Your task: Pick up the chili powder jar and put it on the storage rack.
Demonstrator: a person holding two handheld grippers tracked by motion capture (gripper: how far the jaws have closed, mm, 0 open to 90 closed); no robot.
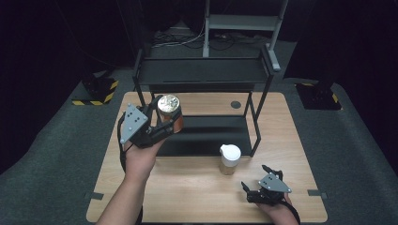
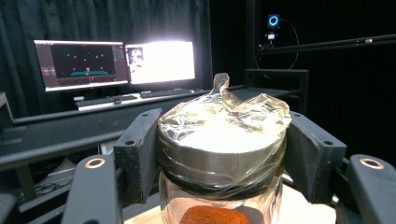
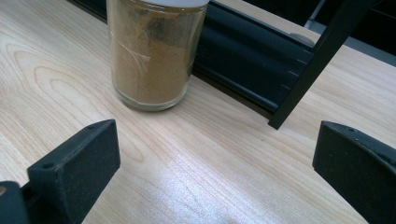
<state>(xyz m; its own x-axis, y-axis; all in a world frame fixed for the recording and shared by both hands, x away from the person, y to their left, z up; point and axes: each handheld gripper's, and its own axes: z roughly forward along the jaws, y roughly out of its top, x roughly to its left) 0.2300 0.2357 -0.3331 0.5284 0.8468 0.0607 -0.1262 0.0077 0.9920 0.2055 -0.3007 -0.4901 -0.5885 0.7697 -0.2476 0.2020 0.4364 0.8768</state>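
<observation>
**Left Gripper Holds Foil-Capped Jar Above the Bench**

The left gripper (image 1: 162, 123) has its jaws clenched on a glass jar (image 1: 170, 115) just below its metal lid, which is covered by crinkled clear film (image 2: 224, 121). In the left gripper view, one jaw presses each side of the jar (image 2: 219, 186), and a reddish-brown content shows in the bottom of the glass. The jar is held upright off the bench (image 1: 197, 187), near the left post of the black shelf rack (image 1: 202, 75).

The right gripper (image 1: 263, 185) rests low at the near right of the bench, jaws released and nothing between them. A second jar with a white lid (image 1: 230, 159) stands on the bench just in front of the shelf rack, apart from the right gripper. It contains tan powder (image 3: 152, 56).
</observation>
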